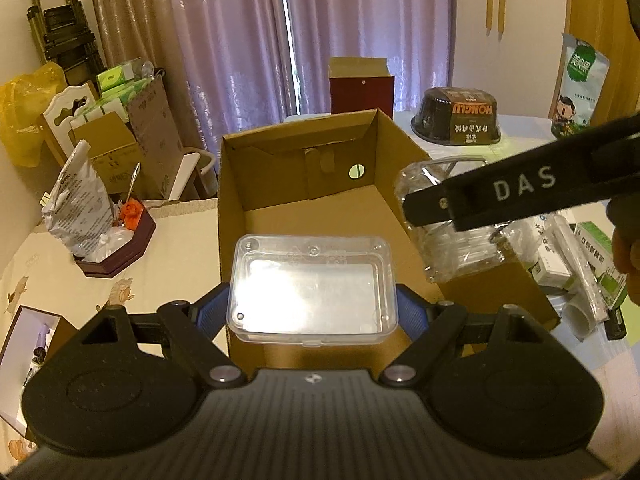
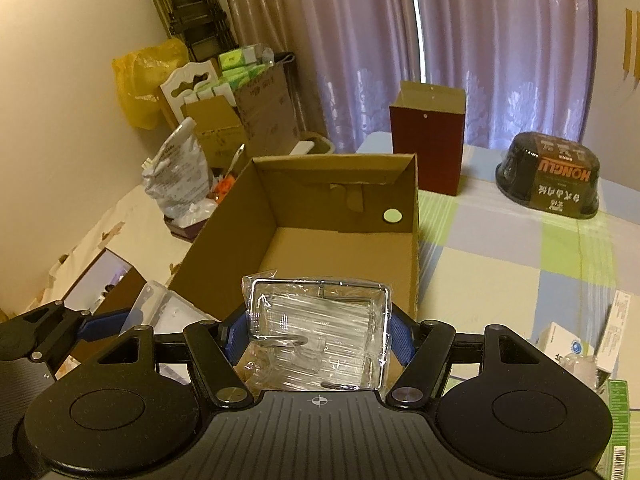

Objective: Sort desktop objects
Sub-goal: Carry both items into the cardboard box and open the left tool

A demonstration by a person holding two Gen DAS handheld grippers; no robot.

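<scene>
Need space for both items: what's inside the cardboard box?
The cardboard box shows only bare floor; its near end is hidden behind the clear plastic case and wrapped wire rack.

From my feed the cardboard box (image 1: 280, 184) looks matt brown, the little plastic case (image 1: 312, 288) clear and glossy, and the wire rack (image 2: 318, 336) shiny metal under crinkly film.

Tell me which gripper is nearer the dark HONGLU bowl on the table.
Right. The right gripper, shut on a plastic-wrapped wire rack, is at the cardboard box's bowl-side wall. The left gripper, holding a clear plastic case, sits farther from the HONGLU bowl.
</scene>
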